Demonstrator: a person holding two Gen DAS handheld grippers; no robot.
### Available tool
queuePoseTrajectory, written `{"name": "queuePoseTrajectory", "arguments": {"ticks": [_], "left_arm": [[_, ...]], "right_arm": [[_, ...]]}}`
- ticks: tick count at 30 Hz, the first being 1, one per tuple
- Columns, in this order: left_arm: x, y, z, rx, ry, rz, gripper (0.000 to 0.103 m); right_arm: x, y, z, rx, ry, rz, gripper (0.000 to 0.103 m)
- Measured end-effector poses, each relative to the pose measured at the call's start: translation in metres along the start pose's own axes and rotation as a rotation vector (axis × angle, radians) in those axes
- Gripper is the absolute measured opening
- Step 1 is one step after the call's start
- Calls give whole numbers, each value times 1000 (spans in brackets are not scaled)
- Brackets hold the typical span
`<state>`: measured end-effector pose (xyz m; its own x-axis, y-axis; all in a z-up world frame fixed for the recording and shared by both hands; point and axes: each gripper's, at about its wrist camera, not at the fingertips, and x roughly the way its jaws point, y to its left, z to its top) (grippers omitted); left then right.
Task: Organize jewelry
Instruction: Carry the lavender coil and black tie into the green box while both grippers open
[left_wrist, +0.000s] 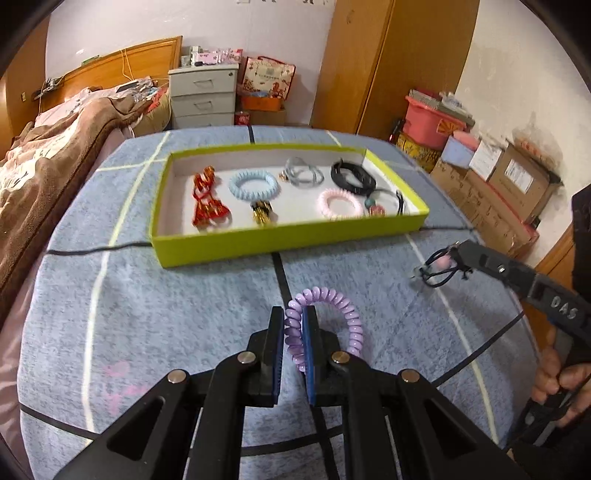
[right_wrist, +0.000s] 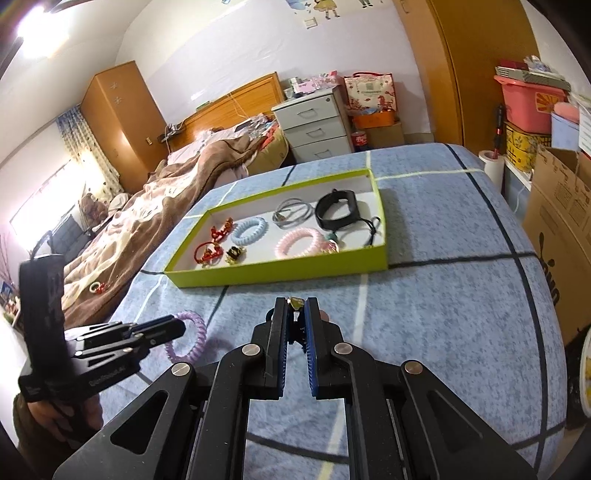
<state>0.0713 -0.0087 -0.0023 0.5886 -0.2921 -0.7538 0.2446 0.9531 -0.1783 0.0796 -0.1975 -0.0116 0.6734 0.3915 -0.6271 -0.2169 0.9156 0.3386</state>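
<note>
In the left wrist view my left gripper (left_wrist: 294, 317) is shut on a purple spiral hair tie (left_wrist: 347, 314), pinching one side of the coil just above the blue-grey cloth. To its right, my right gripper (left_wrist: 458, 253) is shut on a black cord piece with a pink bead (left_wrist: 443, 261), which dangles from its tips. The right wrist view shows that gripper (right_wrist: 296, 308) clamped on the cord piece (right_wrist: 295, 303), with a small gold charm at the tips. My left gripper (right_wrist: 179, 326) and the purple tie (right_wrist: 197, 338) are at its lower left. Ahead of both lies the green tray (left_wrist: 280, 243) (right_wrist: 277, 275).
The tray holds red ornaments (left_wrist: 207, 201), a light blue coil (left_wrist: 253, 184), a grey cord bracelet (left_wrist: 304, 173), a black band (left_wrist: 351, 177), a pink coil (left_wrist: 340, 203) and a gold charm. A bed with a brown blanket (right_wrist: 147, 221) lies to the left, and cardboard boxes (left_wrist: 491, 195) stand to the right.
</note>
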Motion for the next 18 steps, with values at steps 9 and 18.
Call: {"name": "queuePoseTrajectory", "arguments": {"ticks": [9, 18], "left_arm": [[-2, 26, 38, -50, -45, 19, 10], [14, 44, 77, -72, -49, 27, 10]], "right_arm": [[12, 14, 32, -46, -9, 21, 9], [46, 29, 61, -101, 19, 38, 9]]}}
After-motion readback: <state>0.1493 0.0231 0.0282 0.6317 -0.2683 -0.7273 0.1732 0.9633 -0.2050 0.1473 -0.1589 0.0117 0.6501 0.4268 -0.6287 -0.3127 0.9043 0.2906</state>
